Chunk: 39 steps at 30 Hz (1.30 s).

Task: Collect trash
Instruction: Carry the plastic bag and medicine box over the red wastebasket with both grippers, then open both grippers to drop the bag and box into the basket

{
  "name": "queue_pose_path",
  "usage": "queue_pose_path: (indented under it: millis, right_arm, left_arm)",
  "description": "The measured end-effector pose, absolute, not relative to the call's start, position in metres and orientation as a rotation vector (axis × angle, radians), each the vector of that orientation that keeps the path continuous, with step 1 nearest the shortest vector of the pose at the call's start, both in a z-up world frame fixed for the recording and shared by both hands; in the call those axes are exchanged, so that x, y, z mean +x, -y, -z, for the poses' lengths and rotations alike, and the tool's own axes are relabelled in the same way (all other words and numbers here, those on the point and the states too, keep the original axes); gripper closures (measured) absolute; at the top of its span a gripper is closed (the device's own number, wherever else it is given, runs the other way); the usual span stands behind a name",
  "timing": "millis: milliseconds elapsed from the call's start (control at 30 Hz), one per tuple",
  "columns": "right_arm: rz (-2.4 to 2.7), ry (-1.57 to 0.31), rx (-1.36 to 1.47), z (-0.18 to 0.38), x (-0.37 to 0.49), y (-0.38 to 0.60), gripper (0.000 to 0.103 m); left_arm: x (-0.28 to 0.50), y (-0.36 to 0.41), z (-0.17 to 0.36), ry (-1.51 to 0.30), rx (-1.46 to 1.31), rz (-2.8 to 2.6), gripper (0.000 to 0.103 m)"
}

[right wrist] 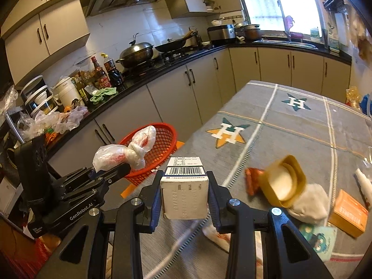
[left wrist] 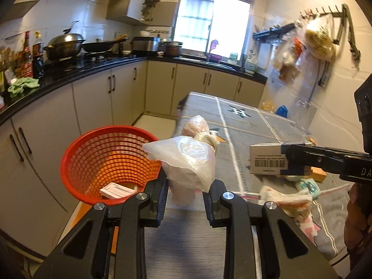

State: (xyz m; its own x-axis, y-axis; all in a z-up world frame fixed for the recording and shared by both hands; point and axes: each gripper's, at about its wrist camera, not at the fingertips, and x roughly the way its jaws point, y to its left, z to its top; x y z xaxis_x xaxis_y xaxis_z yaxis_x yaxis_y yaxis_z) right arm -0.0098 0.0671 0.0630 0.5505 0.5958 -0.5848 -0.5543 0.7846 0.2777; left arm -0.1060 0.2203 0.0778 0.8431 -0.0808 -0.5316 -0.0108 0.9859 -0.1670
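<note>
1. The knotted plastic bag (left wrist: 186,160) is clamped in the left tool (left wrist: 186,195), held in the air at the bench edge just beside the red basket (left wrist: 76,153). In the right wrist view the bag (right wrist: 125,155) overlaps the basket's rim (right wrist: 167,127).
2. The small white carton (right wrist: 184,193) with a barcode is clamped between the fingers of the right tool (right wrist: 184,197), above the bench (right wrist: 302,125) and short of the basket.
3. To do the drop well, I judge each tool should be carried fully over the basket's mouth before its fingers part; the light bag may cling to a pad or drift, so release low.
4. The basket stands on the floor beside the bench and holds a flat white box (left wrist: 116,190) at its bottom.
5. Left on the bench: a yellow cap (right wrist: 283,181), a crumpled tissue (right wrist: 309,207), an orange box (right wrist: 348,214) and wrappers.
</note>
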Motion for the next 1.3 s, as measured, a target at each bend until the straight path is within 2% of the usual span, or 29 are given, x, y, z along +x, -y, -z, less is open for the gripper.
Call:
queue_pose_path:
  millis: [633, 1300]
  right_arm:
    - [-0.761, -0.755, 0.022, -0.071, 0.03, -0.16, 0.065]
    - [-0.765, -0.89, 0.022, -0.027, 0.09, -0.238, 0.064]
  left_arm:
    - [-0.092, -0.299, -0.059, -0.61, -0.224, -0.123, 0.077]
    - [-0.063, -0.323, -0.03, -0.696, -0.25, -0.174, 0.076]
